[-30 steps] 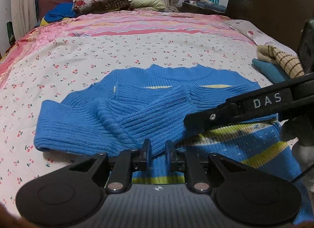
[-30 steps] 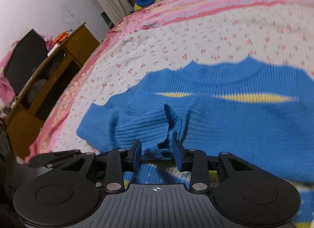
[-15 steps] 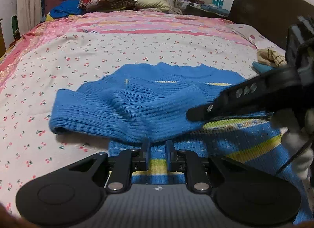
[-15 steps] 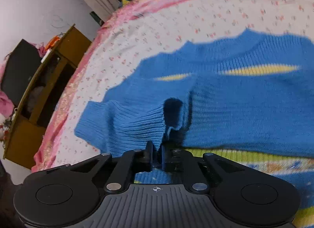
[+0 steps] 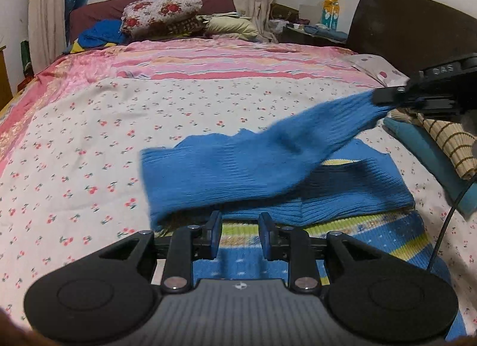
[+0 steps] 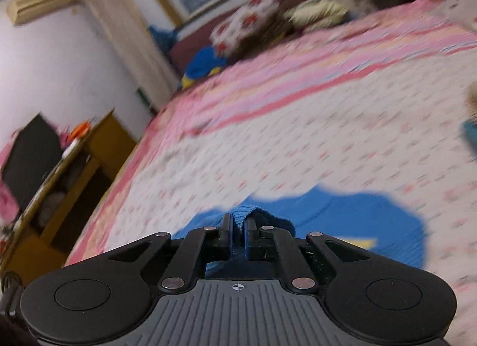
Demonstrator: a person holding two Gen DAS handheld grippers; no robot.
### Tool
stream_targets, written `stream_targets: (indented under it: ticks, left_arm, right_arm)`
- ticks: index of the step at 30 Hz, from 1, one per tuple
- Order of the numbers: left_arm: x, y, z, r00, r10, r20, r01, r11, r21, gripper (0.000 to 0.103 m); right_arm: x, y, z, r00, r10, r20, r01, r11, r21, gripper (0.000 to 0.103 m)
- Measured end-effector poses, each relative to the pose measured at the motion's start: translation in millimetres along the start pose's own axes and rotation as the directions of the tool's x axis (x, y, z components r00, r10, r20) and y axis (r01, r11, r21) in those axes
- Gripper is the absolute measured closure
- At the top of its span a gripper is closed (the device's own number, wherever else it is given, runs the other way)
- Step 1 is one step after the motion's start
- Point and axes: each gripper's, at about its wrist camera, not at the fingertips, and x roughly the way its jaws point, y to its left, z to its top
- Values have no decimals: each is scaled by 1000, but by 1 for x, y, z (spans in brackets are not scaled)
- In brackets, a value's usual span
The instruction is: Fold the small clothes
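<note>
Two grippers: right gripper (image 6: 237, 238) clamped on the sleeve (image 5: 268, 164) cuff, lifting it across the blue sweater (image 5: 357, 197) lying on the bed (image 5: 119, 107); left gripper (image 5: 240, 234) part-open, just been opening, holding nothing; sleeve-fold step, next lay the sleeve flat and release.

Legible markings in the two wrist views.
The right gripper (image 5: 384, 97), at the far right of the left wrist view, bears pale letters on its black body that read roughly "DAS", though they are blurred. A small round crosshair emblem, not lettering, stands at the near middle of each gripper's grey ribbed housing. Nothing on the far bottle (image 5: 330, 12) can be read.
</note>
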Motion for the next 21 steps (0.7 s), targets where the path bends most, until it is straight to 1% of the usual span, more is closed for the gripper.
stream_targets:
  ticks: [2, 3, 7, 10, 13, 15, 18, 19, 21]
  left_arm:
    - [9, -5, -1, 1000, 12, -10, -12, 1000, 15, 67]
    - [14, -6, -2, 1000, 26, -17, -26, 999, 24, 67]
    - [33, -5, -8, 993, 92, -68, -90, 995, 31, 67]
    - [38, 1, -12, 986, 141, -85, -139, 990, 27, 66]
    - [39, 6, -9, 982, 175, -76, -175, 985, 16, 66]
    - [40, 9, -5, 977, 204, -63, -204, 979, 8, 66]
    - [43, 15, -1, 973, 227, -51, -228, 973, -32, 66]
    - [44, 17, 0, 971, 232, -47, -235, 971, -45, 66]
    - [43, 21, -1, 972, 233, -43, -236, 969, -77, 66]
  right_arm:
    - [-10, -16, 1, 999, -39, 27, 38, 999, 17, 96]
    - [-12, -25, -2, 998, -55, 27, 54, 998, 25, 96]
    - [-1, -52, -34, 992, -111, -55, 115, 991, 65, 96]
    - [9, -68, -53, 986, -134, -98, 145, 983, 111, 96]
    - [7, -74, -51, 990, -111, -90, 123, 981, 151, 96]
    - [1, -71, -40, 995, -72, -73, 84, 981, 176, 96]
    - [-15, -67, -24, 999, -7, -53, 17, 979, 203, 96]
    - [-19, -65, -20, 999, 20, -49, -9, 977, 215, 96]
    - [-25, -63, -15, 998, 45, -36, -36, 973, 226, 96]
